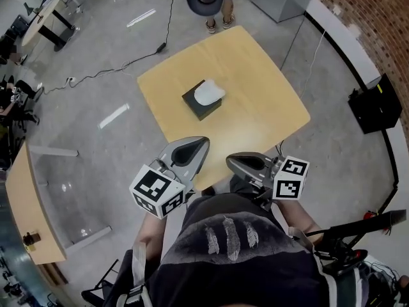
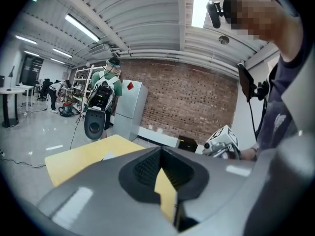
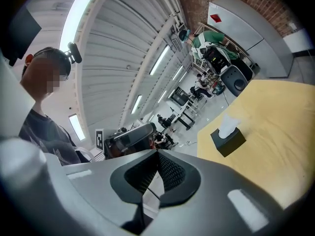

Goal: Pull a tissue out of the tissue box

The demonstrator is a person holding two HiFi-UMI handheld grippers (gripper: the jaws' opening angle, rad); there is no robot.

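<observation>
Tissue box (image 1: 199,105) sits dark and alone near the middle of the yellow table (image 1: 268,101), in the upper centre of the head view, with the white tissue (image 1: 209,92) puffed up out of its slot. In the right gripper view it shows small at the right. I judge this to be the approach, since nothing is touched yet. My left gripper (image 1: 202,141) and right gripper (image 1: 230,160) hang side by side in the lower middle of the frame, over the table's near edge and well apart from the box, each with its jaws pressed together on nothing. The next move calls for carrying one gripper up the frame across the tabletop, spreading its jaws, closing them on the tissue's raised tuft and drawing it upward. The box looks light, so the other gripper may have to steady it. It stands well in from every edge with bare wood all round, which leaves room to come in from any side. A person (image 1: 219,22) stands just past the far corner at the top of the frame, and another table (image 1: 22,197) lies at the lower left, both off my path.
</observation>
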